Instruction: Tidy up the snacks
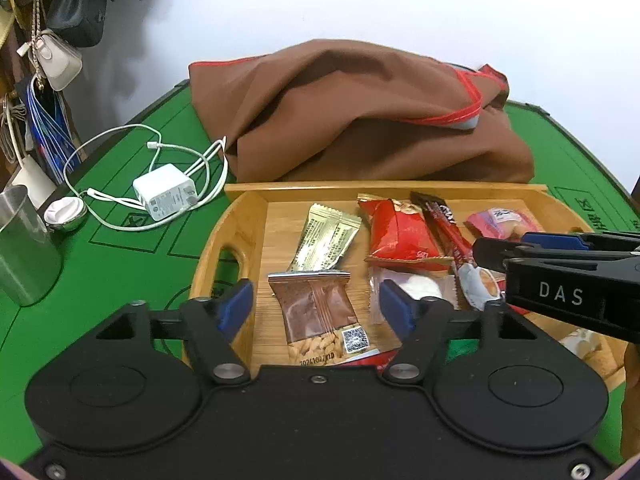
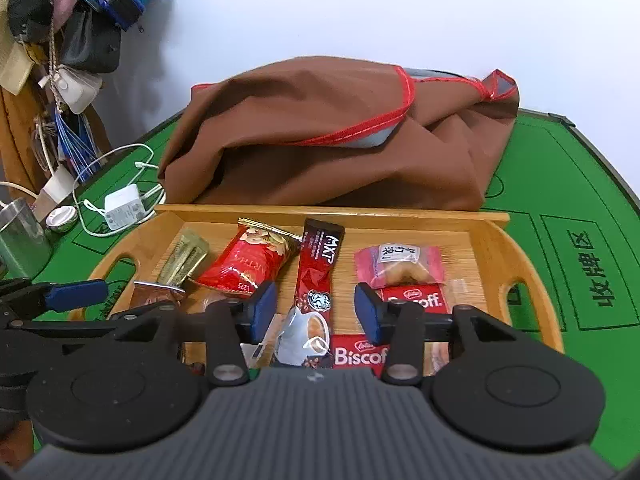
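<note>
Green tabletop with printed line markings. Brown cloth bag, red-trimmed, slumped at tabletop's far side against white wall. Left of bag: white charger brick amid looped white cable. Further left: round silver tin, steel cup. Beyond tabletop's left edge, handbags hanging.

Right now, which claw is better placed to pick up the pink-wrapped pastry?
Right. The right claw hangs open over the tray's right half, the pink-wrapped pastry just ahead; the left claw sits over the brown peanut packet, farther away.
</note>
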### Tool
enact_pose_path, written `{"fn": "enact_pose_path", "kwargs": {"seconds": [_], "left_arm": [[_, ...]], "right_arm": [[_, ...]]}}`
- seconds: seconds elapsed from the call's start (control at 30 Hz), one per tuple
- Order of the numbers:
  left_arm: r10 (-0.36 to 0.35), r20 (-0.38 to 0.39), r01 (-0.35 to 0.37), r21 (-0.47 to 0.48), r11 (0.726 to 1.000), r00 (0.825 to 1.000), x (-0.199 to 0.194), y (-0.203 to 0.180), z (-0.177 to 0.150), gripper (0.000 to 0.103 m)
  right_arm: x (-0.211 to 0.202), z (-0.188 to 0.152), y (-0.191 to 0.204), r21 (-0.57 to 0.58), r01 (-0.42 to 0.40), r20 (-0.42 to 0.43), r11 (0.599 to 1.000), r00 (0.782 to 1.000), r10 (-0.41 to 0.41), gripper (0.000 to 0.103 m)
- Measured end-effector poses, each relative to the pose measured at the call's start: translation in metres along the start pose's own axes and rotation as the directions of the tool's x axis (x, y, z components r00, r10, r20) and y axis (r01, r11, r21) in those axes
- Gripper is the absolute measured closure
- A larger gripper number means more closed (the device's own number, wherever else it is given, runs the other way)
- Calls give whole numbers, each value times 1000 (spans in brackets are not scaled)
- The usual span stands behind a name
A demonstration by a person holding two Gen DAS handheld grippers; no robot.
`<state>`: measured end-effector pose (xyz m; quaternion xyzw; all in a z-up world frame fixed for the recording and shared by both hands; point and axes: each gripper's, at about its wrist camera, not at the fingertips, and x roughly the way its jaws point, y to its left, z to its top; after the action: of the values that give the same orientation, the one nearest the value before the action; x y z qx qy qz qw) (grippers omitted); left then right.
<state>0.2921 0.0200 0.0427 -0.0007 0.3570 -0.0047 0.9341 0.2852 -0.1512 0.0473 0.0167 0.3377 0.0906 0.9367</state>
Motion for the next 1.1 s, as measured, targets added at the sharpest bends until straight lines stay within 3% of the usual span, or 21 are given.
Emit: {"fn": "enact_pose_path", "kwargs": {"seconds": [0.1, 0.2, 0.67, 1.1], "left_arm": [[8, 15, -8, 15, 1000, 1000, -9, -2, -2, 32], [6, 23, -6, 21, 1000, 1000, -17, -2, -5, 22], [-9, 52, 8, 29, 1000, 999, -43, -3, -21, 14], [-25, 66, 23, 30, 999, 997, -66, -1, -40, 7]], "right_arm": [[-9, -1, -1, -3, -1, 9, 1000, 1000, 1, 36], [-16, -3, -2, -13, 5, 18, 1000, 1000, -4, 34], [-43, -19, -8, -50, 29, 55, 998, 998, -26, 15], [-65, -37, -19, -47, 18, 58, 999, 998, -16, 6]]}}
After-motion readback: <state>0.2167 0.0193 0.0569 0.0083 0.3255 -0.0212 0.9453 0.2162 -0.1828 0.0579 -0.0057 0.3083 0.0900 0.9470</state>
